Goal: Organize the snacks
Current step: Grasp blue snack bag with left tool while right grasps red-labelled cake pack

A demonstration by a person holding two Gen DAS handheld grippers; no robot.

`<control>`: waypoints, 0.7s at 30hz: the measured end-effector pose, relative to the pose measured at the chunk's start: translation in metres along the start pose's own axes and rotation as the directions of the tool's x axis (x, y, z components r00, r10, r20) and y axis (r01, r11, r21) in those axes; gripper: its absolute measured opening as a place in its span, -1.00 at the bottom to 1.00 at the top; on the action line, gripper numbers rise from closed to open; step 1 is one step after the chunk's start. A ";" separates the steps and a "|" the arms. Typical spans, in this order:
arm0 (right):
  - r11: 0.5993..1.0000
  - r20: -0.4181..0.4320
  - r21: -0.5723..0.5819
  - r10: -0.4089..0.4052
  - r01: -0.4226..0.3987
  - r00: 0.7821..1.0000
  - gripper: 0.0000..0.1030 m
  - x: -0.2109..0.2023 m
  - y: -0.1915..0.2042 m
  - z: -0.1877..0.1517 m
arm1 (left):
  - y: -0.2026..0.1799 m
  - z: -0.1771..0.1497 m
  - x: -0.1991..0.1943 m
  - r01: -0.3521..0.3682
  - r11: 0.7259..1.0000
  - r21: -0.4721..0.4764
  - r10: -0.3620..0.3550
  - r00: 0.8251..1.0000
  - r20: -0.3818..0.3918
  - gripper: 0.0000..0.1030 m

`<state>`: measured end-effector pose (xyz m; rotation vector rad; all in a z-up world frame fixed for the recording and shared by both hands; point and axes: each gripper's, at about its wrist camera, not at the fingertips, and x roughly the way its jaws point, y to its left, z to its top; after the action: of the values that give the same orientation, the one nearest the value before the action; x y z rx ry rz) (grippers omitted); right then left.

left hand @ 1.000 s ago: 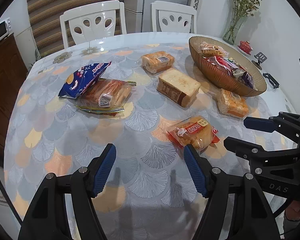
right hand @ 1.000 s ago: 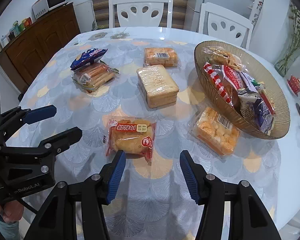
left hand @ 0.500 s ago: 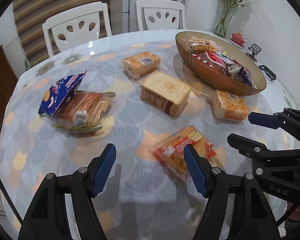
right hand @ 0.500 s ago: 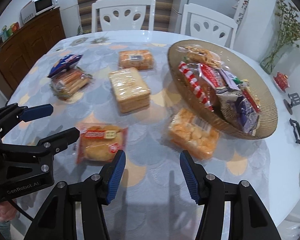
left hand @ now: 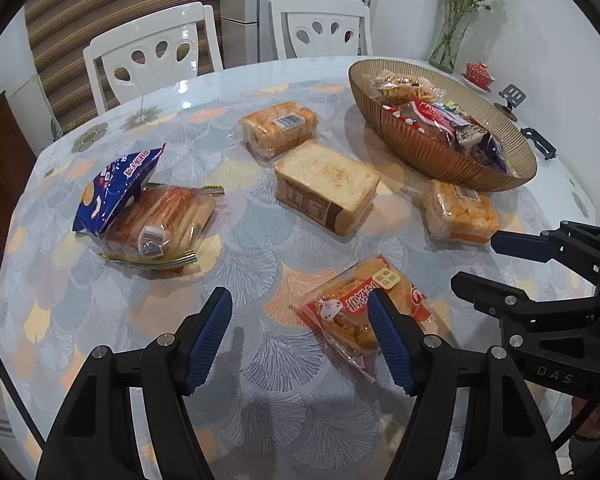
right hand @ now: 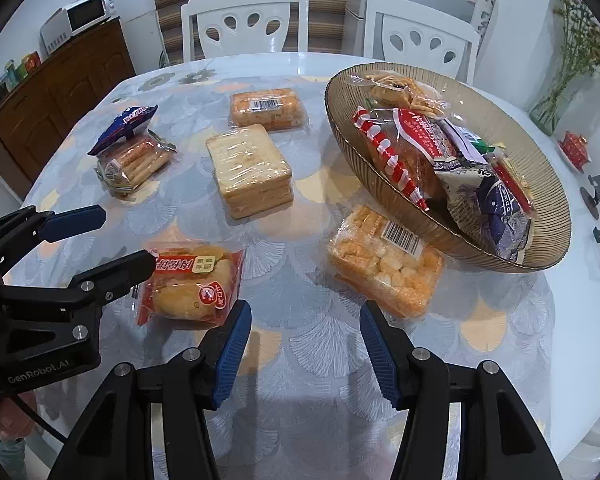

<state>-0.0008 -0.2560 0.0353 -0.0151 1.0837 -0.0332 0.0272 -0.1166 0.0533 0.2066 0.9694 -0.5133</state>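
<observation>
Versus a second ago: in the left wrist view the whole spread sits further left, and the red bun pack (left hand: 364, 312) is now tucked against the right finger instead of lying beyond it. In the right wrist view the same pack has slid left, clear of the gap between the fingers; the cube pack (right hand: 384, 264) now lies just beyond the right finger.

Pose: I have both grippers angled steeply down over the near edge of the tabletop (left hand: 260, 360), side by side, above the cloth.

Left gripper (left hand: 300, 336): fingers well apart, nothing held. The red bun pack lies partly behind the right finger; I cannot tell whether it touches.

Right gripper (right hand: 304, 344): fingers apart, empty, only cloth between them.

Snacks, left to right in the left wrist view: blue bag (left hand: 116, 188) leaning on the breadstick pack (left hand: 164, 220); barcode loaf (left hand: 280, 128) at the back; toast block (left hand: 328, 184) mid-table; red bun pack nearest; cube pack touching the bowl's near wall. The bowl (left hand: 428, 152) at the far right holds several wrapped snacks.
</observation>
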 end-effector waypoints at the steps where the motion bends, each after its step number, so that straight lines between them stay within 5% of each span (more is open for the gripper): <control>1: 1.000 0.004 0.001 -0.001 0.001 1.000 0.05 -0.001 0.000 0.000 | 0.000 0.001 0.000 0.008 1.000 -0.003 -0.008 1.000 0.001 0.33; 15: 1.000 0.011 0.028 -0.014 0.014 1.000 0.06 -0.010 -0.010 -0.001 | 0.007 -0.001 -0.012 0.028 0.999 -0.040 -0.026 0.999 0.037 0.33; 21: 1.000 0.016 0.024 -0.005 0.005 1.000 0.06 -0.015 -0.008 -0.001 | 0.007 -0.002 -0.028 -0.022 0.998 -0.054 0.025 0.998 0.050 0.33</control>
<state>-0.0093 -0.2634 0.0486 0.0036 1.0673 -0.0503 0.0168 -0.1005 0.0750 0.1558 0.9294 -0.4686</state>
